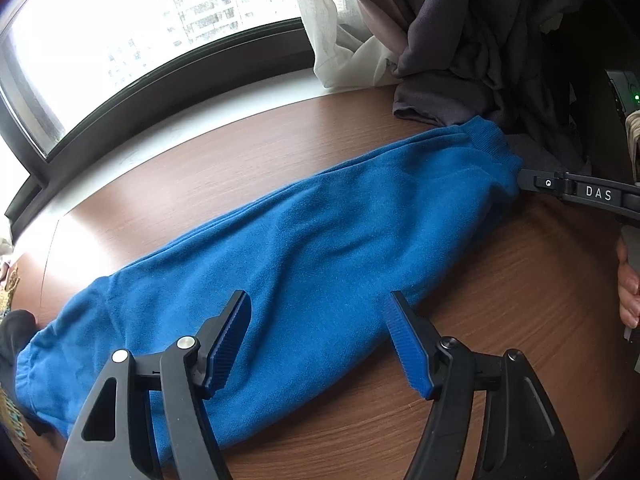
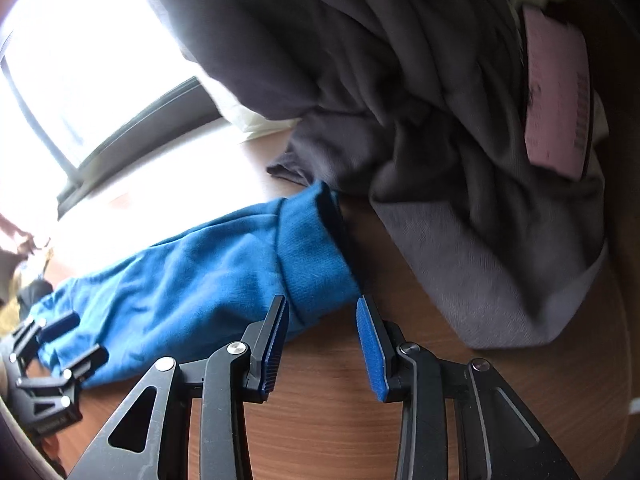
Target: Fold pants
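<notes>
Blue fleece pants [image 1: 304,248] lie folded lengthwise across the brown wooden table [image 1: 520,280], ribbed cuffs at the far right and waist at the near left. My left gripper [image 1: 320,300] is open, its jaws just above the pants' middle near edge. My right gripper [image 2: 322,304] is open at the cuff end [image 2: 312,256], the near cuff corner between its fingertips. In the left wrist view the right gripper [image 1: 524,180] shows edge-on at the cuffs. In the right wrist view the left gripper [image 2: 74,334] hovers open over the pants.
A pile of dark grey garments [image 1: 480,60] lies at the table's far right, touching the cuffs; it also fills the right wrist view [image 2: 440,140]. A pink tag [image 2: 556,96] lies on it. A window [image 1: 140,32] and white curtain [image 1: 336,40] stand behind the table.
</notes>
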`<action>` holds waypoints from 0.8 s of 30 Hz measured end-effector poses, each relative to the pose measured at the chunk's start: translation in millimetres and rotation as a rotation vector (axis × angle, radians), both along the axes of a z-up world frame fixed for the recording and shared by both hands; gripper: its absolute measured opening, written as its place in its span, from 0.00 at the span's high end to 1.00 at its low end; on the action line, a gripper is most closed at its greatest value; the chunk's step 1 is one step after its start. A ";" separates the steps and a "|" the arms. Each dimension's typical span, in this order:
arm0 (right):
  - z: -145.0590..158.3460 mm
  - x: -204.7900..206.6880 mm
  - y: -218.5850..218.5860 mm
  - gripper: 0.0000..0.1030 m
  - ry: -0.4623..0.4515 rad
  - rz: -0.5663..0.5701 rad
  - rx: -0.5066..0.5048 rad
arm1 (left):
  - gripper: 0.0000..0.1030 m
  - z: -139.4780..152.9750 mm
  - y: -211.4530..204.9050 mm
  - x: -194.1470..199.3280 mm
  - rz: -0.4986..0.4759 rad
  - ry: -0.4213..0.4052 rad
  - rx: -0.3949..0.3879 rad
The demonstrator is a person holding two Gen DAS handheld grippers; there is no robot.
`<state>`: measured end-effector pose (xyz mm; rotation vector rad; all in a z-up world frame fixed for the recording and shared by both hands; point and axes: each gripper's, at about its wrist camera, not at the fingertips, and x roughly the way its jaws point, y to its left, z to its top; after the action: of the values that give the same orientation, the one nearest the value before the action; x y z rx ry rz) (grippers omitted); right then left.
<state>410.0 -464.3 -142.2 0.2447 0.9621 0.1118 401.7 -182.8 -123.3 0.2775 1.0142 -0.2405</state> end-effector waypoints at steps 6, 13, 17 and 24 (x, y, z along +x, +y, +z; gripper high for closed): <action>-11.9 1.4 -9.9 0.65 0.003 -0.036 0.053 | 0.33 -3.6 -2.1 -0.7 -0.008 0.004 0.005; -12.7 20.1 -19.6 0.67 -0.019 -0.041 0.071 | 0.33 -6.9 -5.5 -1.4 -0.020 0.011 0.008; -4.8 31.7 -6.6 0.86 -0.044 -0.034 0.011 | 0.33 -7.9 -4.7 0.6 -0.012 0.012 0.008; -1.7 40.3 -0.4 0.90 -0.071 -0.017 -0.027 | 0.33 -8.5 -4.5 2.2 -0.006 0.011 0.009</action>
<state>450.3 -464.6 -143.9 0.2225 0.8904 0.0912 403.8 -187.3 -131.8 0.2872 1.0258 -0.2433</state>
